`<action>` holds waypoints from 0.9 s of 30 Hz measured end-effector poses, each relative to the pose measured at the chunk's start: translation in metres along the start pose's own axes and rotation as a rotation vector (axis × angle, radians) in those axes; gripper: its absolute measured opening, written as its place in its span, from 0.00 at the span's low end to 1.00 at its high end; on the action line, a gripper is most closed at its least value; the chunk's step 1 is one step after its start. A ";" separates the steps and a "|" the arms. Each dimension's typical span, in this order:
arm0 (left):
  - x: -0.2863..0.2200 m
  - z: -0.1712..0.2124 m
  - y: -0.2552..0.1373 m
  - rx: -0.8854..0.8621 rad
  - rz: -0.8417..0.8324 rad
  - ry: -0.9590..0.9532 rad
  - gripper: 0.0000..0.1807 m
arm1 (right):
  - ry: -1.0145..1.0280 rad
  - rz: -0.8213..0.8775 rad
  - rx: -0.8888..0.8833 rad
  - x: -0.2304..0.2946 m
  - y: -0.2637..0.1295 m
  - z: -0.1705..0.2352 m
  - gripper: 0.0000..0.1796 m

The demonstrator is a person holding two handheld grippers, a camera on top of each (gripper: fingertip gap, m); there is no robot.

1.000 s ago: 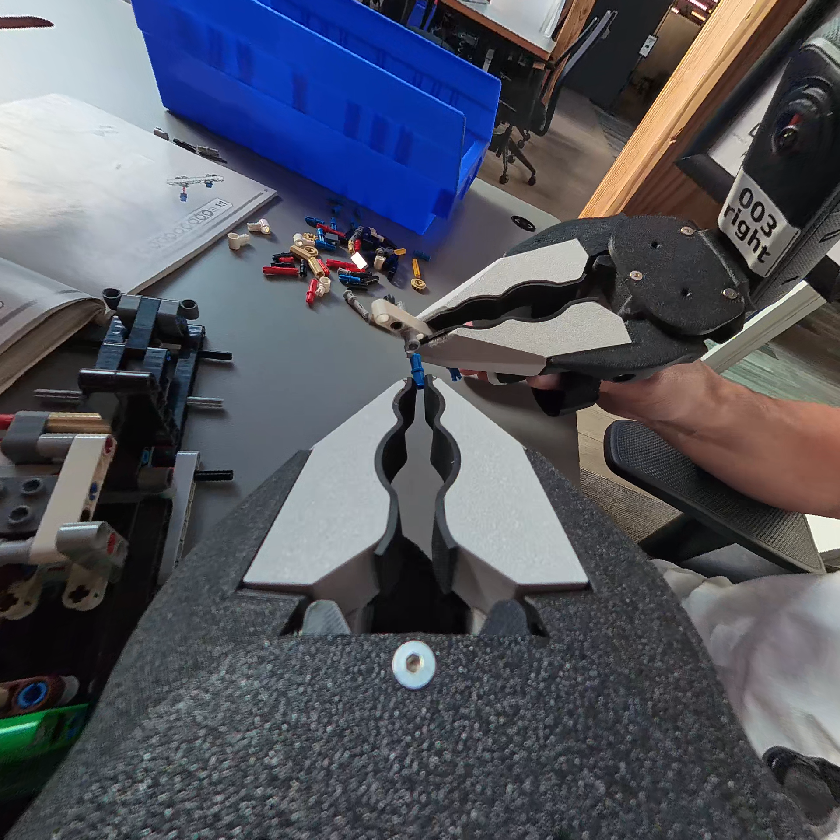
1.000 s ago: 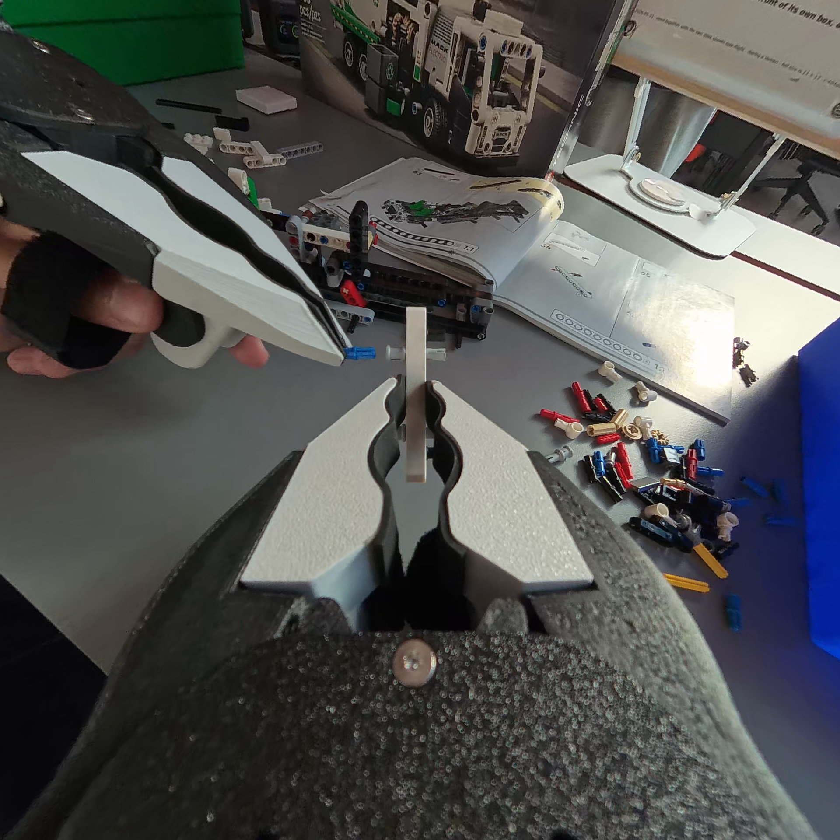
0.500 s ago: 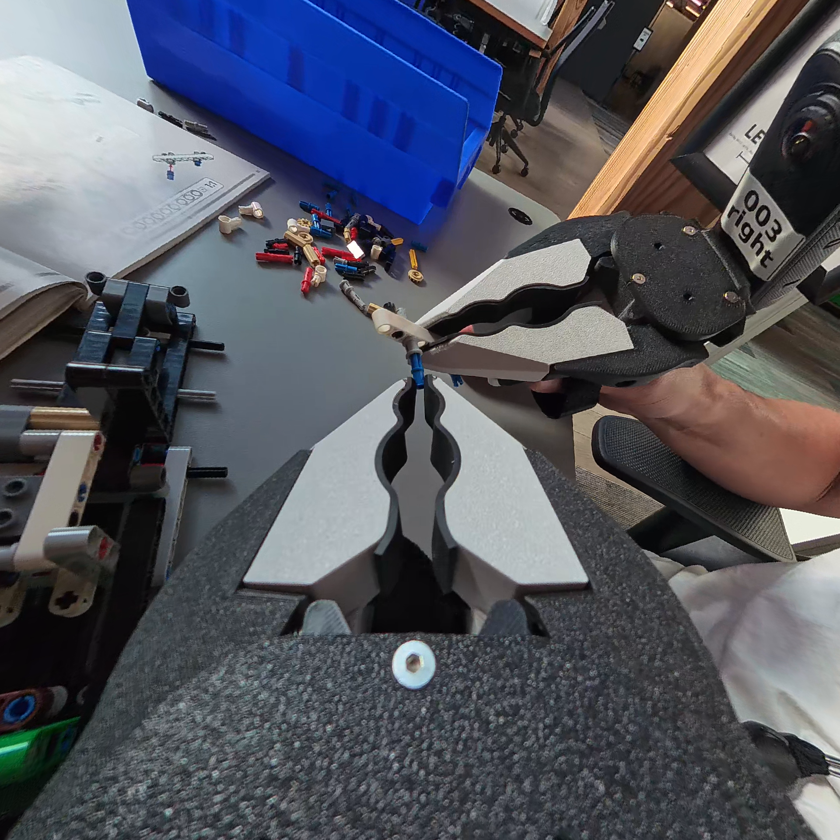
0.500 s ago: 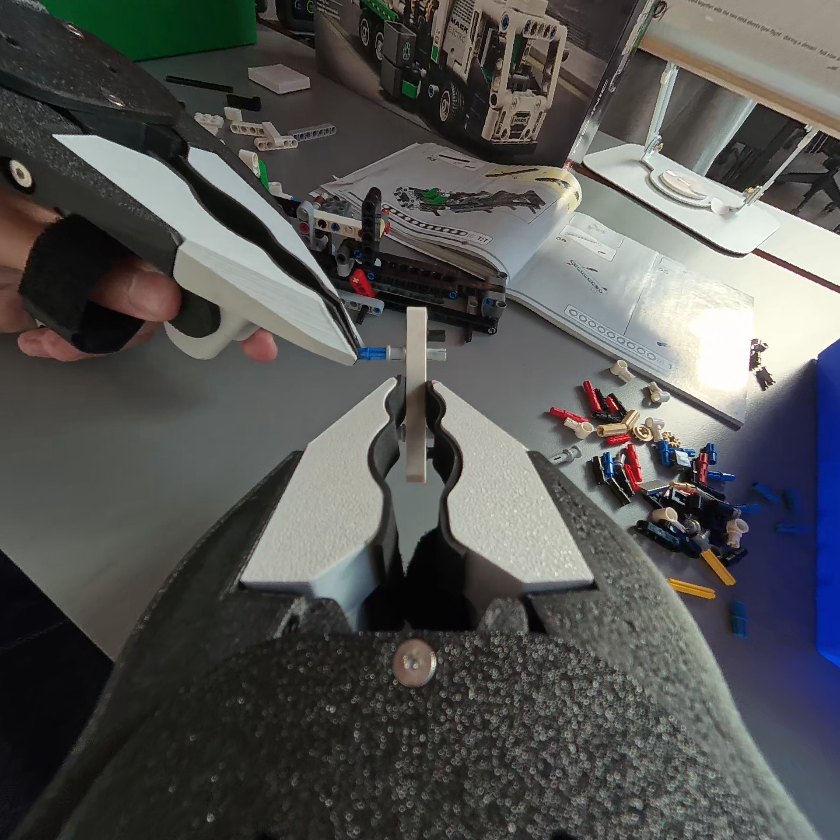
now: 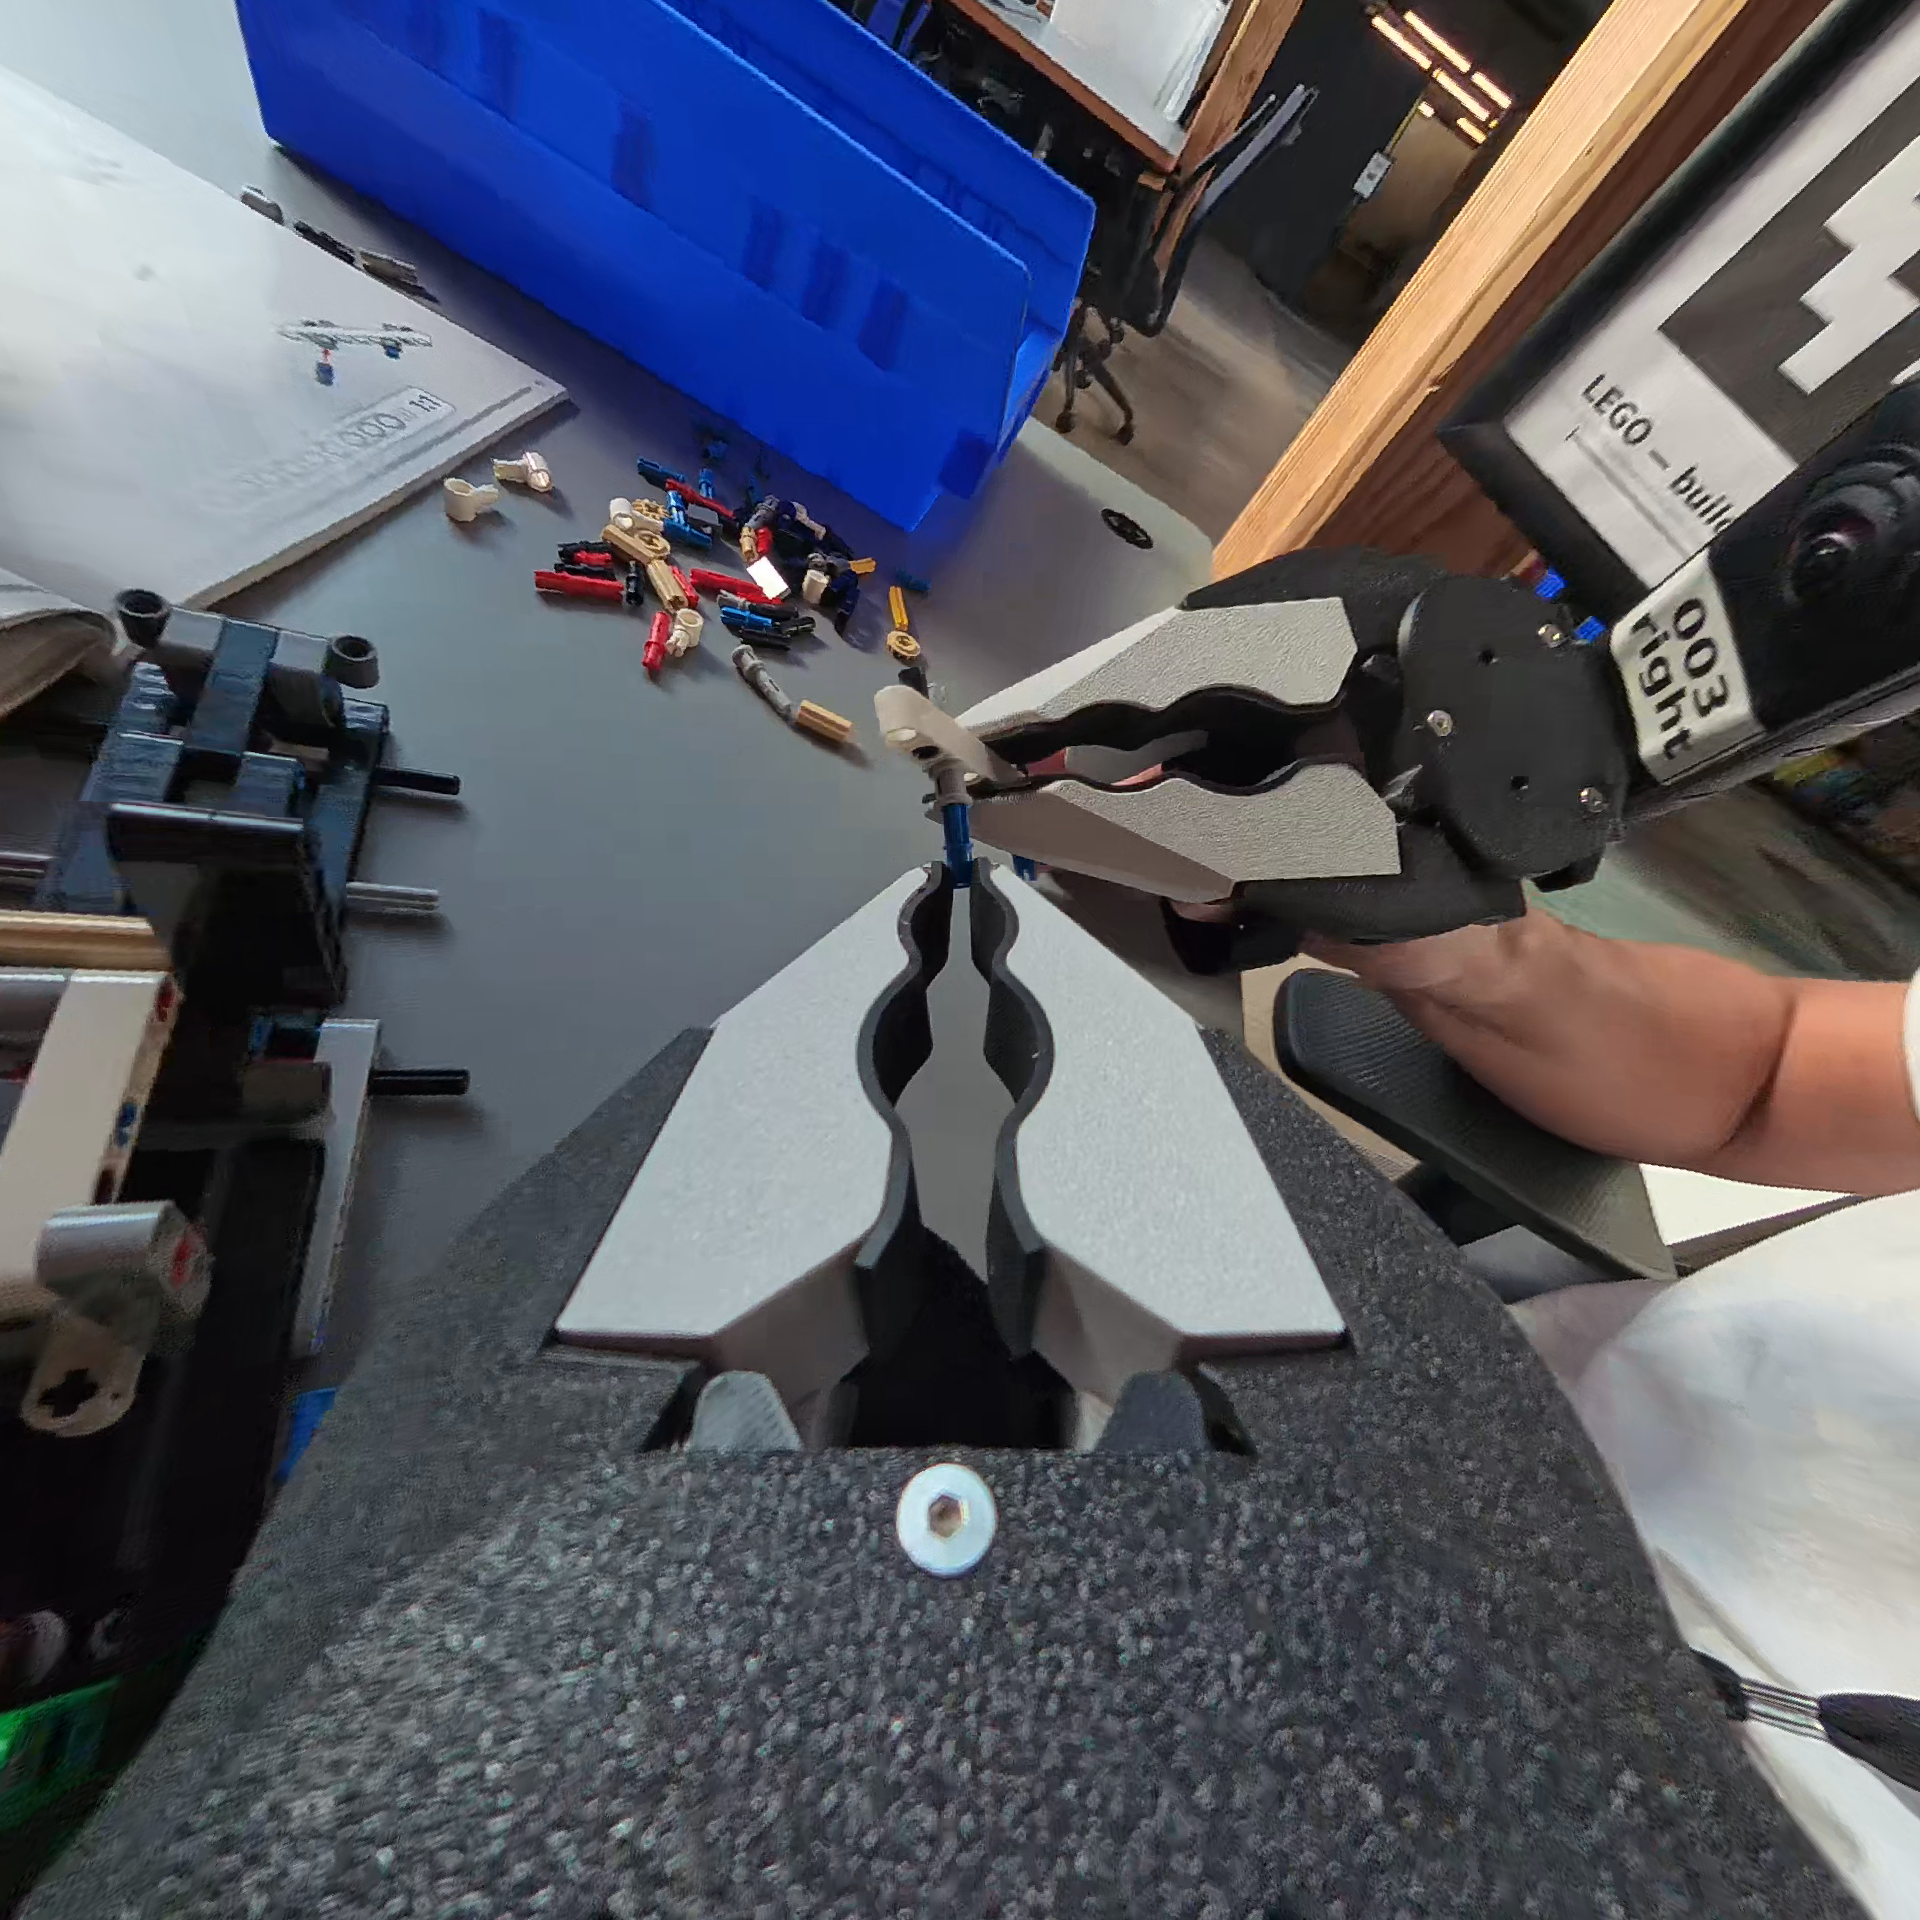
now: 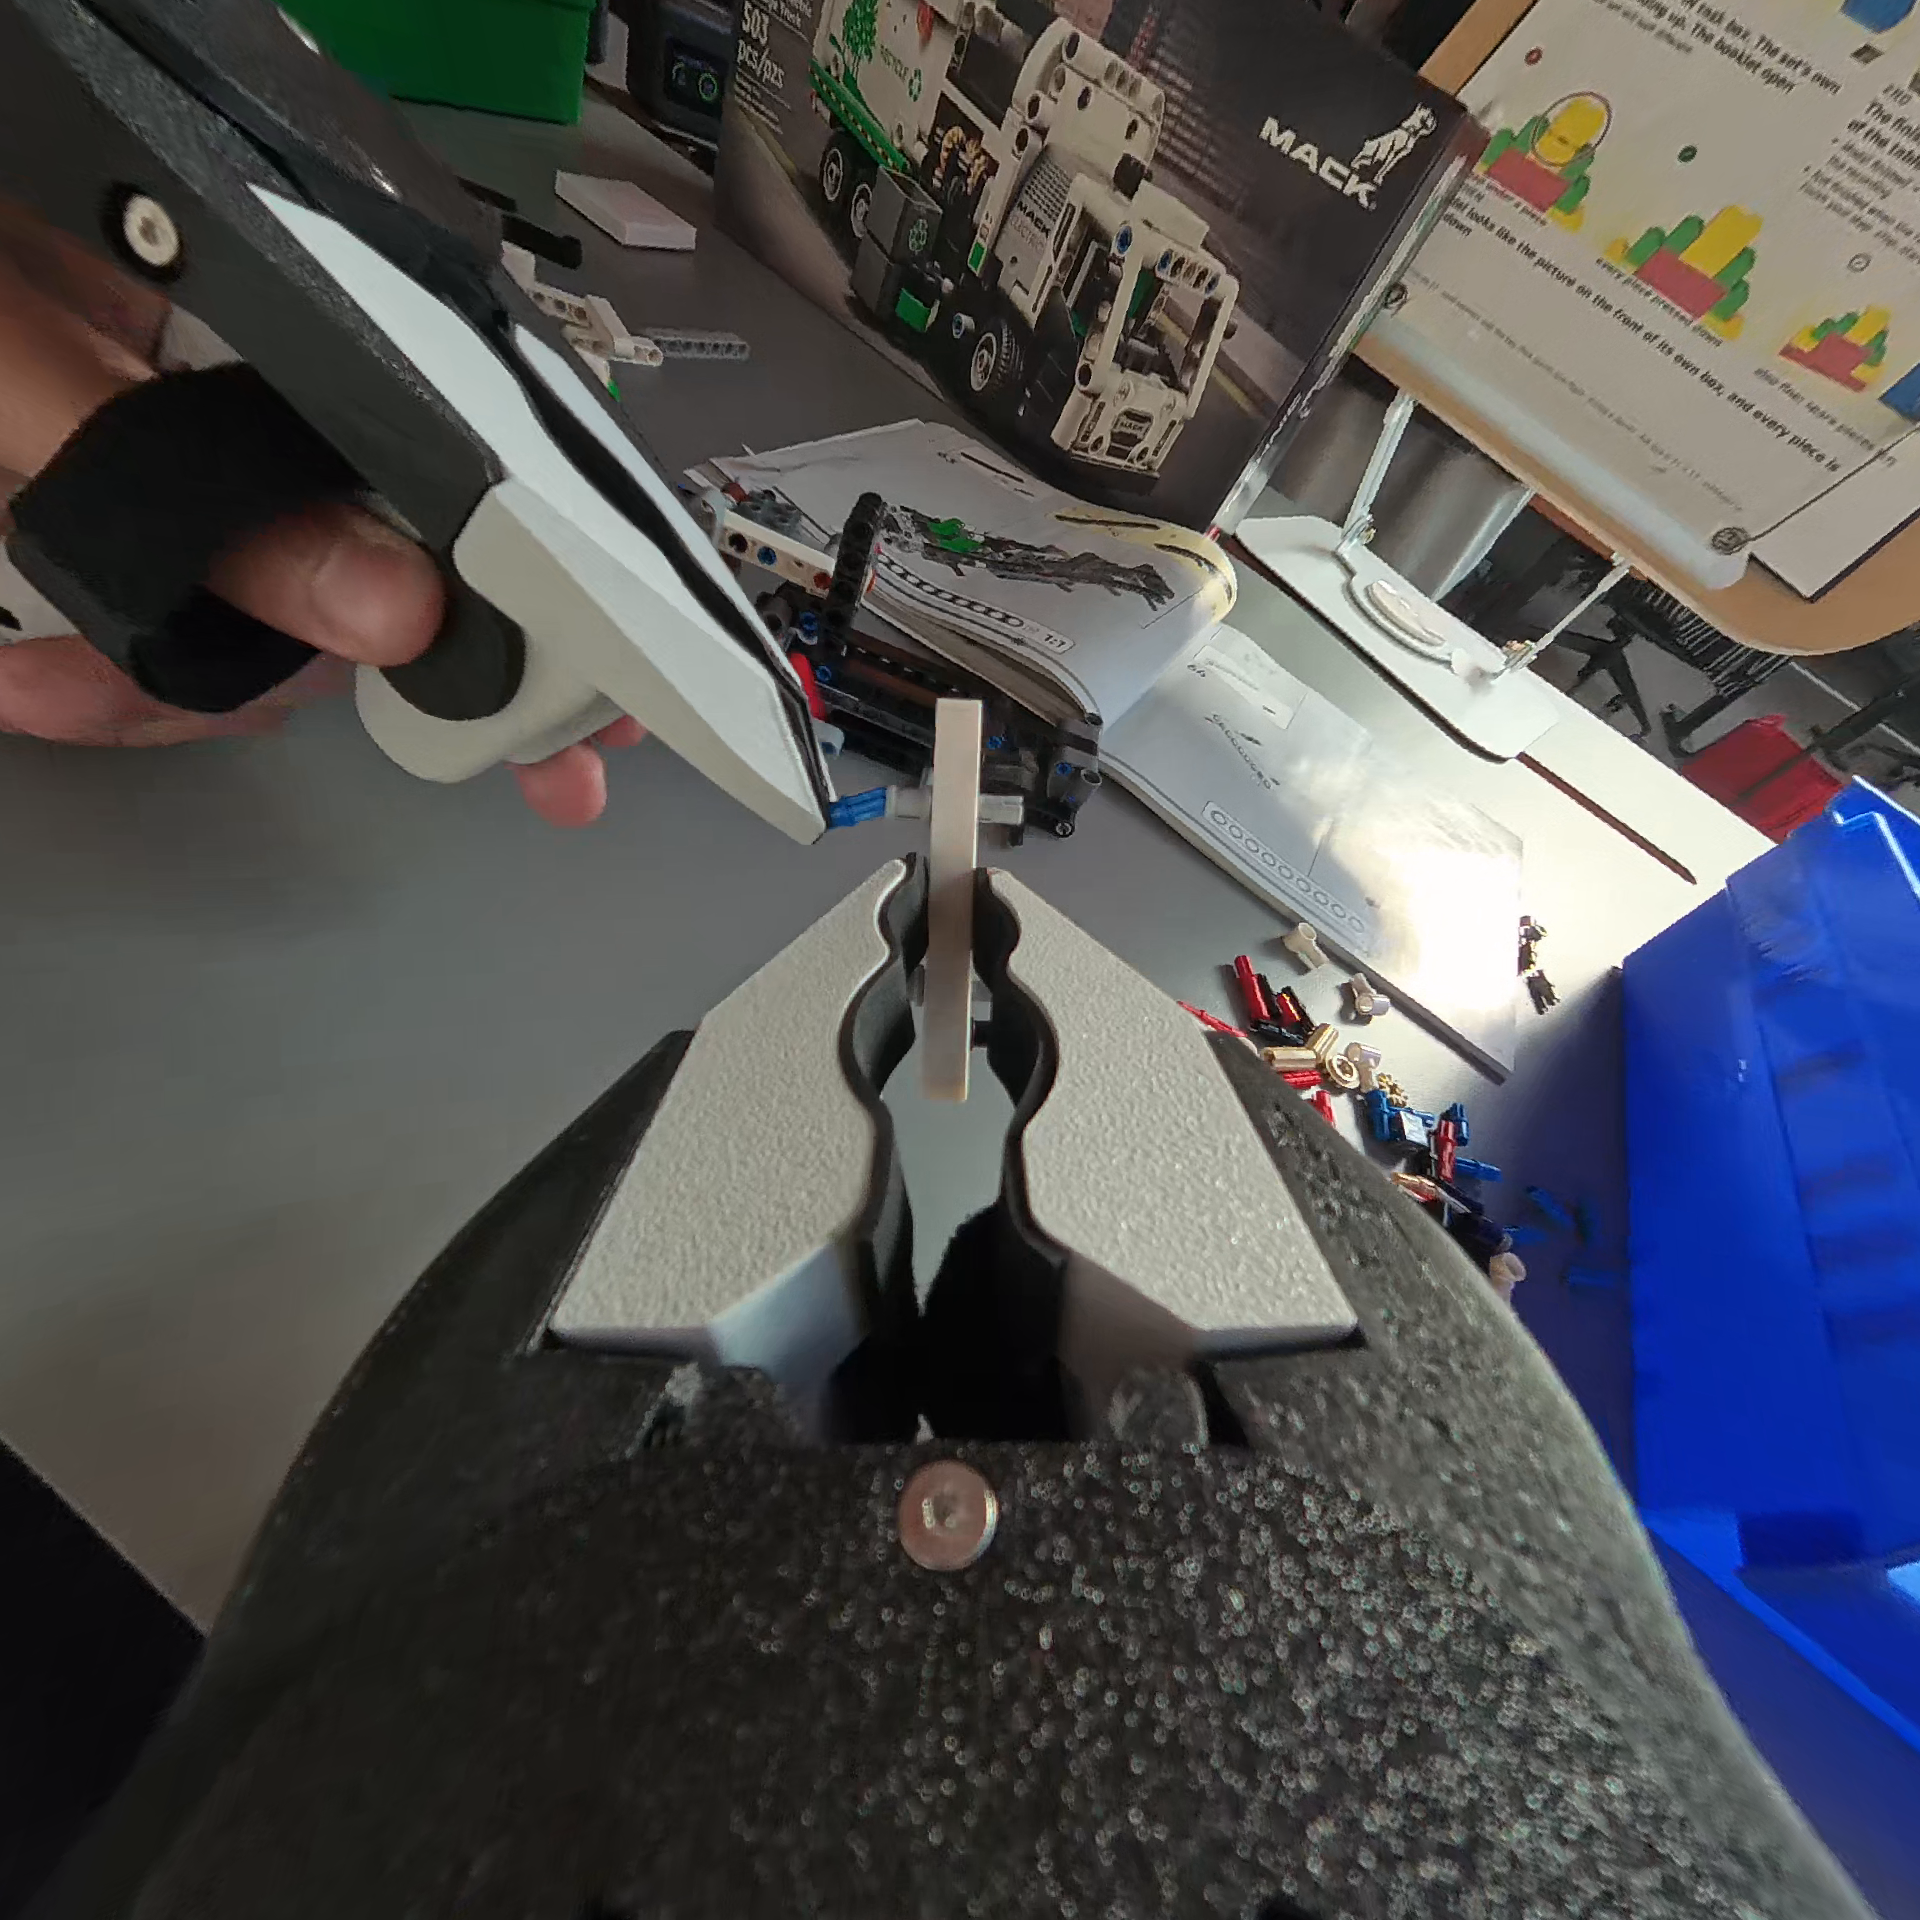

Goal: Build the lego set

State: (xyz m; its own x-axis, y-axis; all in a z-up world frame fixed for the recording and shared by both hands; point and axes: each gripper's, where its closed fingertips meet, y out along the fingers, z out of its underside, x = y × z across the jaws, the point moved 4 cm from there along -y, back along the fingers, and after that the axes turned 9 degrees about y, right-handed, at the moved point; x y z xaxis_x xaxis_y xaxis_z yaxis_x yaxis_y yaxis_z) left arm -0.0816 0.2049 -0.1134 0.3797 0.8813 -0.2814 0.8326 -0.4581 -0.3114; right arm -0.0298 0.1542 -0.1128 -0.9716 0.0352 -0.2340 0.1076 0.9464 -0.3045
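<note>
Blue plastic pin (image 6: 858, 806) pinched at left tool (image 5: 957, 883) tips, part-seated in flat white beam (image 6: 954, 894), clamped by right tool (image 6: 951, 868) above grey tabletop (image 6: 364, 997). Risk: skewed push pivots beam, pin jams.

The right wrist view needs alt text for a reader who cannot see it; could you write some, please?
The right gripper clamps a white beam upright while the left gripper pushes a blue pin into its side. Behind lie an open instruction booklet and loose pieces.
</note>
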 end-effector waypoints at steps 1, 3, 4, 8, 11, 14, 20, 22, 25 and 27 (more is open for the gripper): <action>-0.001 -0.001 -0.001 -0.016 0.032 -0.030 0.00 | 0.003 -0.009 -0.014 0.000 -0.002 -0.001 0.04; -0.004 -0.004 -0.002 -0.044 0.101 -0.093 0.00 | -0.038 -0.007 -0.050 -0.001 -0.005 -0.004 0.04; -0.005 -0.004 -0.002 -0.053 0.132 -0.122 0.00 | -0.072 -0.004 -0.058 -0.001 -0.006 -0.004 0.04; -0.007 -0.001 -0.004 -0.029 0.184 -0.133 0.00 | -0.236 -0.011 -0.083 0.001 -0.010 -0.002 0.04; -0.008 0.001 -0.002 -0.016 0.201 -0.142 0.00 | -0.259 -0.033 -0.081 0.000 -0.012 0.001 0.04; -0.008 0.001 -0.001 -0.022 0.197 -0.139 0.00 | -0.170 -0.064 -0.075 -0.001 -0.011 0.003 0.04; -0.007 0.000 -0.001 -0.030 0.183 -0.131 0.00 | -0.085 -0.076 -0.066 -0.001 -0.010 0.002 0.04; -0.007 -0.001 -0.001 -0.037 0.185 -0.136 0.00 | -0.074 -0.086 -0.070 -0.001 -0.010 0.002 0.04; -0.006 0.000 0.000 -0.032 0.180 -0.140 0.00 | -0.117 -0.047 -0.079 -0.001 -0.009 0.002 0.04; -0.006 -0.001 -0.001 -0.044 0.183 -0.140 0.00 | -0.094 -0.055 -0.086 -0.001 -0.009 0.001 0.04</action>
State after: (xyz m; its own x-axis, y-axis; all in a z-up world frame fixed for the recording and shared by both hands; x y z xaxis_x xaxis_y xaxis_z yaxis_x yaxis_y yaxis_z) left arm -0.0845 0.2003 -0.1104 0.4689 0.7579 -0.4537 0.7730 -0.6006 -0.2045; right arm -0.0294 0.1452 -0.1104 -0.9509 -0.0442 -0.3063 0.0321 0.9703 -0.2398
